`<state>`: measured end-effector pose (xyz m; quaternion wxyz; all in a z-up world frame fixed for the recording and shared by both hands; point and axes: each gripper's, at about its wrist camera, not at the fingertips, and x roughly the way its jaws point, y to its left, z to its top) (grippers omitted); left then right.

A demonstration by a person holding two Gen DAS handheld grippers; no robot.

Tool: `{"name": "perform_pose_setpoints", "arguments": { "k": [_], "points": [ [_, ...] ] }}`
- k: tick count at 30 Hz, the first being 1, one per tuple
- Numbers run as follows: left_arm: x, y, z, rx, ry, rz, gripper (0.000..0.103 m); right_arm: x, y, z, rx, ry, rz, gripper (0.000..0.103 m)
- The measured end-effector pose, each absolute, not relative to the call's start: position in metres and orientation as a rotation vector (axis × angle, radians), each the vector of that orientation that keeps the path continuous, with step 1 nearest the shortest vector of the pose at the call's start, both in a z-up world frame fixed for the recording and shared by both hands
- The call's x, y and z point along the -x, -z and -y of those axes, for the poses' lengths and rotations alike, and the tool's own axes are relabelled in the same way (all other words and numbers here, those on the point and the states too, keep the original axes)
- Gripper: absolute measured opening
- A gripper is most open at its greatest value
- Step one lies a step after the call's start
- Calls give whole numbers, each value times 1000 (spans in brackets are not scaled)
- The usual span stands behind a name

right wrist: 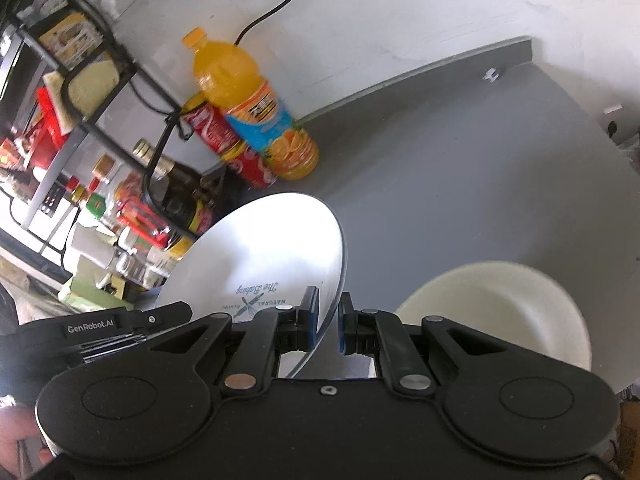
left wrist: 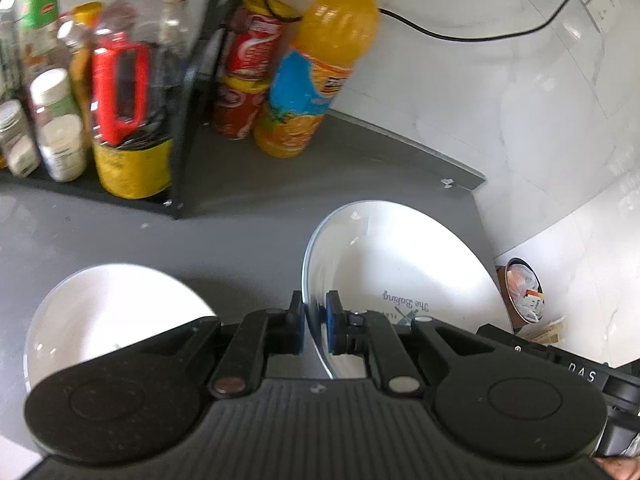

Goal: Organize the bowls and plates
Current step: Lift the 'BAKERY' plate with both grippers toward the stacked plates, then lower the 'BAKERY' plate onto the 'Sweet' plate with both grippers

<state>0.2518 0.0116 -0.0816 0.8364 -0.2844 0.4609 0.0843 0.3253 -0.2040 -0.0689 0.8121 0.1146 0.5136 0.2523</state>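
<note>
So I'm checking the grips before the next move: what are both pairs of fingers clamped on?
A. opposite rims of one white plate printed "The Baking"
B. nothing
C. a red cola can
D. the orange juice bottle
A: the left gripper pinches one rim of the white printed plate, the right gripper pinches the other rim, and each gripper shows in the other's view.

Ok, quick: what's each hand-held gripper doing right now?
Left hand-held gripper: shut on the printed plate rim.
Right hand-held gripper: shut on the same plate's opposite rim.
</note>
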Motion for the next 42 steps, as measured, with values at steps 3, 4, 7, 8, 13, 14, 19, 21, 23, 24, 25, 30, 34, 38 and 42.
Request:
{"name": "perform_pose_setpoints", "arguments": {
  "k": [3, 4, 7, 8, 13, 14, 19, 21, 23, 24, 25, 30, 34, 38, 42],
  "points": [
    [-235, 82, -19, 609, -198, -974, 8, -315, 69, 196, -237, -559, -1100, 9],
    [-231, 83, -21, 613, -205, -974, 8, -313, 70, 194, -235, -564, -1104, 9],
    [-214, 85, -29, 632, -225, -974, 9, -305, 72, 187, -226, -579, -1116, 9],
    [-209, 86, -31, 638, -232, -975, 9, -302, 73, 184, -221, -585, -1120, 9],
    [-187, 89, -41, 653, -268, -979, 9, -290, 79, 174, -199, -613, -1141, 9],
    [-183, 89, -43, 655, -273, -979, 8, -286, 80, 171, -198, -617, -1145, 9],
    [-164, 96, -53, 673, -303, -981, 8, -272, 88, 156, -185, -637, -1172, 9],
    [-154, 99, -56, 682, -317, -980, 8, -267, 91, 149, -178, -644, -1183, 10],
    [-145, 104, -58, 689, -334, -983, 8, -263, 94, 144, -176, -652, -1194, 10],
    [-141, 106, -60, 693, -341, -986, 8, -260, 95, 141, -171, -655, -1201, 10],
    [-137, 108, -61, 698, -349, -990, 8, -258, 97, 138, -165, -659, -1207, 10],
    [-117, 120, -67, 717, -387, -1008, 9, -249, 105, 123, -133, -677, -1231, 10],
    [-106, 128, -74, 736, -415, -1012, 9, -247, 111, 112, -104, -684, -1247, 10],
    [-100, 137, -81, 758, -436, -1021, 9, -248, 116, 103, -78, -683, -1261, 10],
    [-100, 147, -88, 783, -447, -1030, 9, -248, 117, 96, -44, -676, -1268, 10]
  ]
}}
